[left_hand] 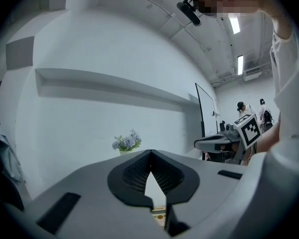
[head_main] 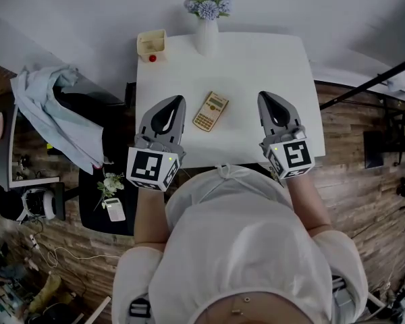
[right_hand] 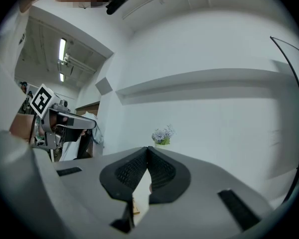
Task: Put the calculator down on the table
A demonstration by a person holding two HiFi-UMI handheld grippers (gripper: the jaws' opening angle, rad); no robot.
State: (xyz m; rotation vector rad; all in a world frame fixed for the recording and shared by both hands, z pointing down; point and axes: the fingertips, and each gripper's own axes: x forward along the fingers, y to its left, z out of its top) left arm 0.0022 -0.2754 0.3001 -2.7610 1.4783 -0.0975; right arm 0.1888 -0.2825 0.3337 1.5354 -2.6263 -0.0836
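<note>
Gold calculator (head_main: 210,111) lies on the bench (head_main: 256,59) between left gripper (head_main: 178,100) and right gripper (head_main: 264,97), nearer the left; all fingers are shut, empty.

- A white vase (head_main: 206,36) stands upright, holding pale blue flowers (head_main: 208,5).
- To its left sits a cream box (head_main: 152,44), open at the top, with a small red round thing (head_main: 152,58) at its front.
- A pale blue cloth (head_main: 54,113) hangs over a dark chair (head_main: 88,106).
- A small bunch of white flowers (head_main: 111,183) lies beside a pale device (head_main: 115,210) on a black stand (head_main: 91,208).
- The floor (head_main: 364,201) is brown wood.
- A long ledge (left_hand: 114,86) runs along the white wall.
- Two people (left_hand: 241,107) stand far off under ceiling light strips (left_hand: 234,25).
</note>
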